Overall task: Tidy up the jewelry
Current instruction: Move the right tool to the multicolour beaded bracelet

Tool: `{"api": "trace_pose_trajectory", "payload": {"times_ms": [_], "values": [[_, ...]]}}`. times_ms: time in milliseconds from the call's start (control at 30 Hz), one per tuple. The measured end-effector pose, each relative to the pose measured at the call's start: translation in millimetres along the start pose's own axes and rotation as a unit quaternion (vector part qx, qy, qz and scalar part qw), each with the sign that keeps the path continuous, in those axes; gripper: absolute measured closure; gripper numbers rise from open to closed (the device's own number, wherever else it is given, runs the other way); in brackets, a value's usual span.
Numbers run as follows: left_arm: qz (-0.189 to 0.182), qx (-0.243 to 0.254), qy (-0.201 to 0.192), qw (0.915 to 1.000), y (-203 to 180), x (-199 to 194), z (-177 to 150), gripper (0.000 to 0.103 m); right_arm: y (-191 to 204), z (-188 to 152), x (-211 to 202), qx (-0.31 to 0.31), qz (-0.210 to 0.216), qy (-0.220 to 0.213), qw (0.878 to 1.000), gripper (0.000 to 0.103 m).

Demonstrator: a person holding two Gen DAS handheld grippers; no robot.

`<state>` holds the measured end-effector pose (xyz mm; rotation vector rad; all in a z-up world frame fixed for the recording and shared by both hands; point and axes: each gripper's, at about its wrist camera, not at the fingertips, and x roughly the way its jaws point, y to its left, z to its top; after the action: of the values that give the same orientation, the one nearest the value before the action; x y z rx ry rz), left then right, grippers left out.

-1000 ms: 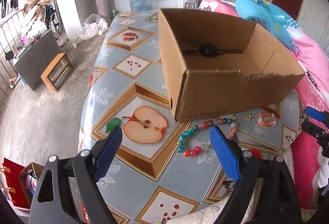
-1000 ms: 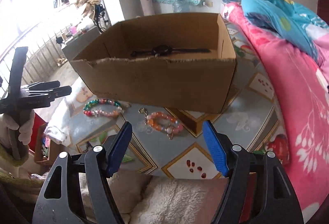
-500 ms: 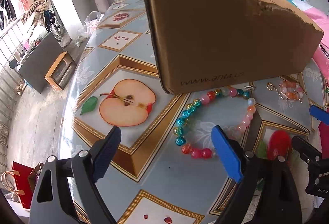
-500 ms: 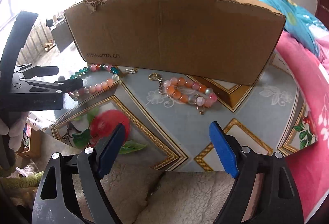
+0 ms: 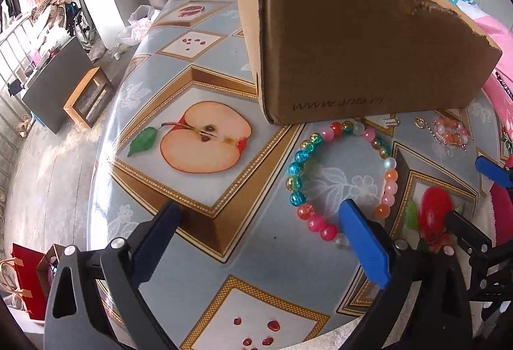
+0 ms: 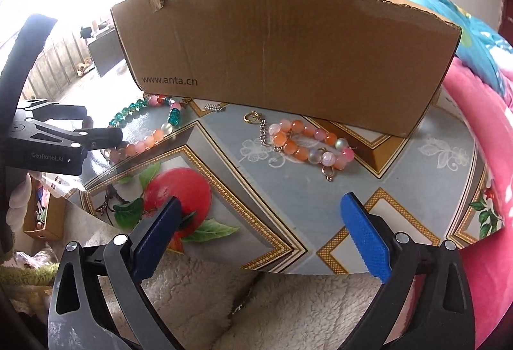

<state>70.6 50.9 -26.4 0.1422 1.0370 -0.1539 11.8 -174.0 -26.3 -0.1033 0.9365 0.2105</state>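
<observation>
Lowered since earlier frames, the wide-open left gripper (image 5: 256, 233) was brought to the multicoloured bracelet (image 5: 341, 180) for grasping, while the right gripper (image 6: 261, 226), likewise spread empty, was aimed at the orange bracelet (image 6: 309, 146) beside the cardboard box (image 6: 288, 55).

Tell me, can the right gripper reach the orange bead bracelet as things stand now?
Probably yes. The right gripper is open and points at the orange bead bracelet, with only bare tablecloth between them. The cardboard box stands behind the bracelet, not in the way.
</observation>
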Motion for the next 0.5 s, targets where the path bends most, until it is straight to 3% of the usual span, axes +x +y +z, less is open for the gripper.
{"api": "trace_pose_trajectory", "payload": {"times_ms": [133,267,333,500], "values": [[-0.002,0.001,-0.007,1.0000,1.2,0.9,-1.7,0.005,-6.8,-10.1,-5.6,-0.012,0.006,-0.006,1.000,0.008],[-0.003,0.004,-0.016,0.9999,2.8,2.2,-1.8,0.005,12.2,-1.4,-38.5,-0.041,0.036,-0.094,0.994,0.008],[-0.005,0.006,-0.022,0.9997,4.3,3.5,-1.8,0.005,19.9,6.1,-44.9,-0.044,0.053,-0.113,0.991,0.008],[-0.008,0.012,-0.031,0.9994,4.7,2.8,-4.2,0.004,18.8,30.4,-31.7,-0.004,0.104,-0.094,0.990,0.011]]}}
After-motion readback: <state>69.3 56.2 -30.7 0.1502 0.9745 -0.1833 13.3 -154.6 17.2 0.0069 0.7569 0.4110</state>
